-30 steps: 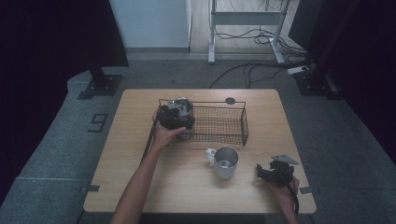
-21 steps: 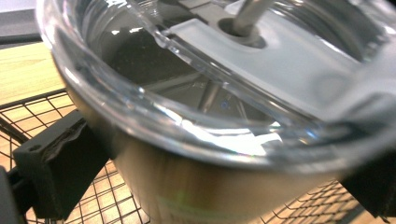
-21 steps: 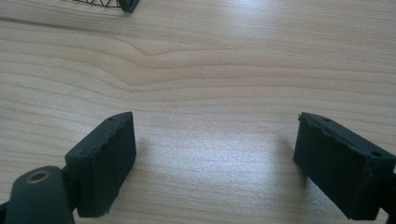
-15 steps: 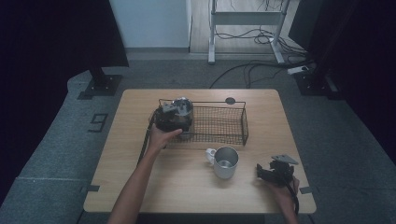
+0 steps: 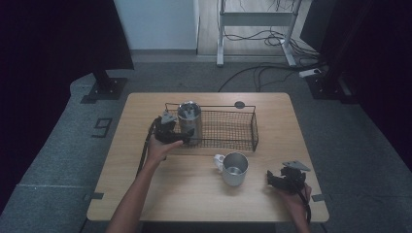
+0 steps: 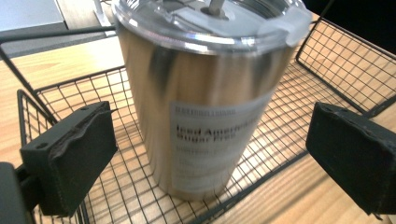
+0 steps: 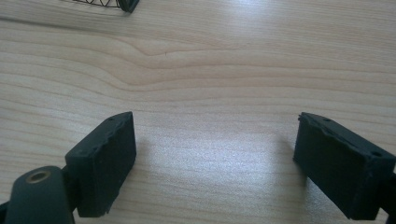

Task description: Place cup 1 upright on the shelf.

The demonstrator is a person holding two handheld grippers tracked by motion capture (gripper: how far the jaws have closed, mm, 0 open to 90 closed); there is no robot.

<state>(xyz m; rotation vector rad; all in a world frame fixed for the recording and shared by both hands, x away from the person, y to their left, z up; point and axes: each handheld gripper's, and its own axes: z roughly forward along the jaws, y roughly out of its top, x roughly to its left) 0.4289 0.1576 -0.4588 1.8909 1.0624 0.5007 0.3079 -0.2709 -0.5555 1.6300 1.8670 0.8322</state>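
Note:
A steel tumbler (image 5: pixel 189 115) with a clear lid stands upright in the left end of the black wire basket (image 5: pixel 233 130). My left gripper (image 5: pixel 182 134) sits just left of it, outside the basket's front corner. In the left gripper view the tumbler (image 6: pixel 205 107) stands ahead of the open left gripper (image 6: pixel 212 158). Its jaws have just been closing a little, and neither pad (image 6: pixel 70 158) touches the tumbler. A steel mug (image 5: pixel 234 168) stands in front of the basket. My right gripper (image 5: pixel 272 179) rests open near the table's front right, with bare wood between its pads (image 7: pixel 105 158).
A small black disc (image 5: pixel 239 104) lies on the table behind the basket. A corner of the basket (image 7: pixel 127 4) is at the top of the right gripper view. Beyond the table (image 5: pixel 145 194) are a black stand base (image 5: pixel 104 87) and floor cables (image 5: pixel 272 73).
My left gripper has drawn back from the tumbler, left and toward the person, leaving the tumbler standing in the basket. The right gripper has stayed put.

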